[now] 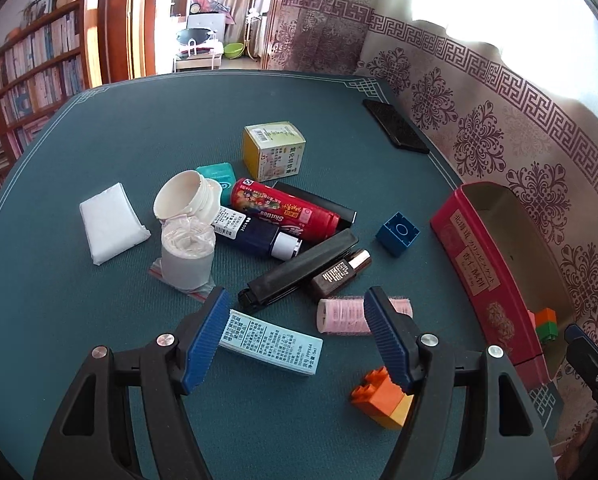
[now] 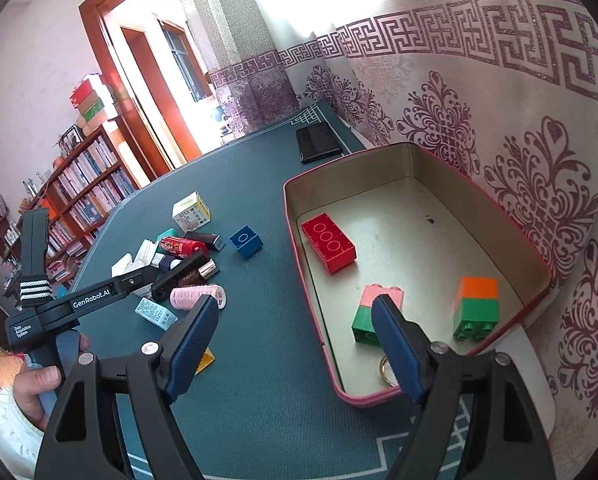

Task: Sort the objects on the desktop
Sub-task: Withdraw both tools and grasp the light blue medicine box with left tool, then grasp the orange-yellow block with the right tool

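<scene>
My left gripper (image 1: pixel 295 304) is open and empty above a pile on the green table mat (image 1: pixel 139 132). Between its fingers lie a light blue labelled box (image 1: pixel 271 340) and a pink roller (image 1: pixel 343 316). An orange and yellow brick (image 1: pixel 379 396) sits by the right finger. A blue brick (image 1: pixel 397 234) lies near the red tin (image 1: pixel 483 276). My right gripper (image 2: pixel 295 312) is open and empty over the tin's (image 2: pixel 299 216) near left rim. Inside the tin are a red brick (image 2: pixel 329 244), a pink-green brick (image 2: pixel 365 312) and an orange-green brick (image 2: pixel 477 308).
The pile holds a red Skittles tube (image 1: pixel 287 208), a black case (image 1: pixel 299 268), a brown bottle (image 1: pixel 341 272), a white jar (image 1: pixel 183 200), a tissue pack (image 1: pixel 113 222) and a yellow box (image 1: pixel 273 150). A black wallet (image 1: pixel 395 126) lies at the far edge. A metal ring (image 2: pixel 385 368) lies in the tin.
</scene>
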Demonstrator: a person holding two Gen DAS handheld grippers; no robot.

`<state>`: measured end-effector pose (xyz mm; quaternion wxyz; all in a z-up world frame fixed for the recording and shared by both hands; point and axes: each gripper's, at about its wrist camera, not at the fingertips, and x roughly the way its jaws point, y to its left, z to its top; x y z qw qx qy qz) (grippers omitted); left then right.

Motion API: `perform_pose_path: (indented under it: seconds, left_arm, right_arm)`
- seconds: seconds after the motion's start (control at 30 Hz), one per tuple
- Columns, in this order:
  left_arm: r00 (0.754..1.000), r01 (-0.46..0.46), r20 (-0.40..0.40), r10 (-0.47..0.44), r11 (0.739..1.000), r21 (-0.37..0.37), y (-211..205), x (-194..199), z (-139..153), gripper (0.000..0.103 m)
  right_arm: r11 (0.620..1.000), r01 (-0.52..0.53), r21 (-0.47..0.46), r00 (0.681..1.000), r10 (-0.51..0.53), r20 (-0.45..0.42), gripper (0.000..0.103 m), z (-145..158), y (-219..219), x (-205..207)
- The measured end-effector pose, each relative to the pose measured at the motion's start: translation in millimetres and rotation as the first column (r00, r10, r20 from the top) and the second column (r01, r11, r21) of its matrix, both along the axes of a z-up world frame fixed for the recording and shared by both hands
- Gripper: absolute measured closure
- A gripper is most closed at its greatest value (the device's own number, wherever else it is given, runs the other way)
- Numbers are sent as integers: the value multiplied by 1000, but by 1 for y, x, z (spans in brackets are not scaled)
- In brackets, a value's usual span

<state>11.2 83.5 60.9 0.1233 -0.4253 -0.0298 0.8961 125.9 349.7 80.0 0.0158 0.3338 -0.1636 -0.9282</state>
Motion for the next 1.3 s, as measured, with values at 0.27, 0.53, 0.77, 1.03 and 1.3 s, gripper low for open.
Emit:
perform_pose_path:
  seconds: [0.27, 0.53, 0.77, 1.03, 1.3]
  left_arm:
    - [999, 27, 34, -26, 999, -29, -10, -4, -19, 30]
    - [996, 64, 60, -61, 997, -44, -12, -6, -31, 30]
    - [991, 113, 70, -111, 993, -34, -7, -2, -34, 30]
    - [986, 141, 101, -134, 987, -75, 3, -1, -43, 30]
    - [989, 133, 64, -130, 990, -45, -4, -1, -39, 32]
  right_arm:
    - [999, -52, -5, 999, 52, 10, 21, -3, -26, -4]
    - [994, -110, -16, 993, 111, 46, 21, -14, -50, -10]
    - [988, -150, -20, 985, 152, 77, 21, -23, -63, -15]
    - [986, -167, -24, 980, 169, 109, 21, -33, -69, -20]
    - [980, -196, -21, 971, 197, 136, 21, -40, -78, -24]
